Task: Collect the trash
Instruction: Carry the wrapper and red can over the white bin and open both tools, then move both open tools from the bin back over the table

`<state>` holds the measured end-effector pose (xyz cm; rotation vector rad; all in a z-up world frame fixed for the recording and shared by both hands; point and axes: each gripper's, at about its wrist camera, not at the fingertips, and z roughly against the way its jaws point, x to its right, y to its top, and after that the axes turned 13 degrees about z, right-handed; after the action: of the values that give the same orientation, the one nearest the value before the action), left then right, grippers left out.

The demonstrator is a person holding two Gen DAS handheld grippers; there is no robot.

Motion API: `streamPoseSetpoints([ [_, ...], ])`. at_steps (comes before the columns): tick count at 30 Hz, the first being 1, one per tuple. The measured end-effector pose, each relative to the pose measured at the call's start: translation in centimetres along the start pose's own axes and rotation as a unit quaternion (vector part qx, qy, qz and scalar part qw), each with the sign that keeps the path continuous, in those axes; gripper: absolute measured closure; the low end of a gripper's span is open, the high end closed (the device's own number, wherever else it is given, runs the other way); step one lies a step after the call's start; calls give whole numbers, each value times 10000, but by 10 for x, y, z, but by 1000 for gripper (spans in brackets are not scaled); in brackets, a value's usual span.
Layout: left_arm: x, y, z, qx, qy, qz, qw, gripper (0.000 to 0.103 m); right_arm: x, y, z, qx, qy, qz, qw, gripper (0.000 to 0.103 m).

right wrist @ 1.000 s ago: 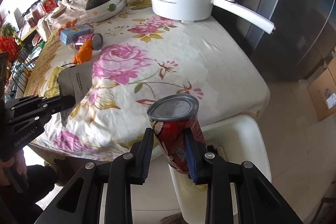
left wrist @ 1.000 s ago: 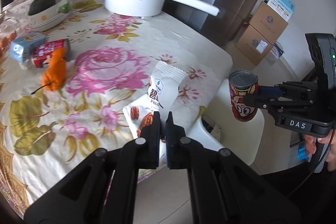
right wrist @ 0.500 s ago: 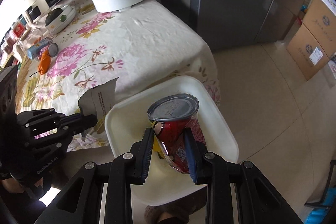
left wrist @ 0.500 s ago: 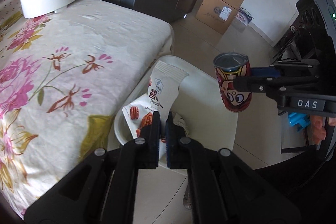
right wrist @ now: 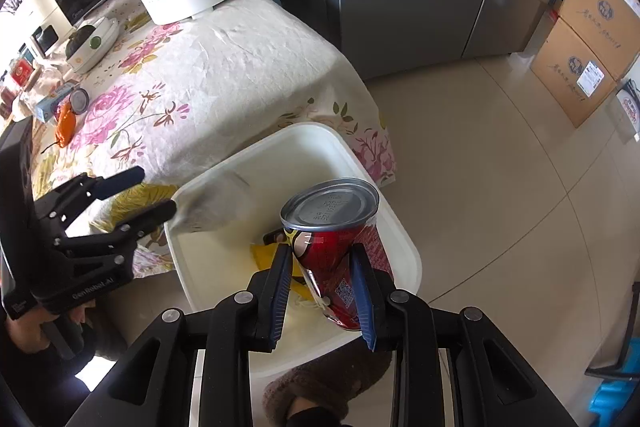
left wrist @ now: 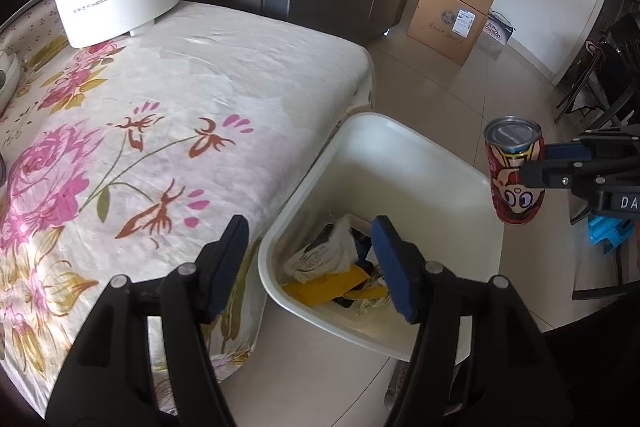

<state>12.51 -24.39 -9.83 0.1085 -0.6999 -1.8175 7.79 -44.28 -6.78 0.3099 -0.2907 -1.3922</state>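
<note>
- Can [right wrist: 334, 247] is clamped upright between the pads of the right gripper [right wrist: 322, 287], low on its body, and is held over the bin [right wrist: 404, 239] so that it would fall inside on release.
- Left gripper [left wrist: 310, 263] is spread wide and holds nothing; it is poised above the bin's near rim, beside the table [left wrist: 224, 79].
- A blurred pale wrapper [right wrist: 212, 205] is seen at the bin's edge just off the left fingertips.
- Bin already holds crumpled trash [left wrist: 336, 267].
- Both grippers are angled downward toward the bin.
</note>
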Motion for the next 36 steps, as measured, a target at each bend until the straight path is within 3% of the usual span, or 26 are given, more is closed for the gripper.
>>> streamPoseSetpoints([
  [13,-31,-4,23,62,288,237,9993,31,-18,10,-4,-26,33,49,10000,72],
  [15,-37,-4,28,91,348,295,9989,30,-21,14,-4,-26,13,7,10000,57],
  [16,-42,-5,31,105,382,331,9987,30,-23,15,-3,31,13,-18,10000,45],
  [17,-46,-5,34,117,417,369,9984,30,-25,17,-1,74,34,-13,10000,41],
  [32,-117,-18,81,286,888,916,9914,29,-83,51,2,233,258,313,9989,33],
  [36,-144,-25,95,284,1056,1151,9873,17,-103,62,2,279,267,457,9982,32],
])
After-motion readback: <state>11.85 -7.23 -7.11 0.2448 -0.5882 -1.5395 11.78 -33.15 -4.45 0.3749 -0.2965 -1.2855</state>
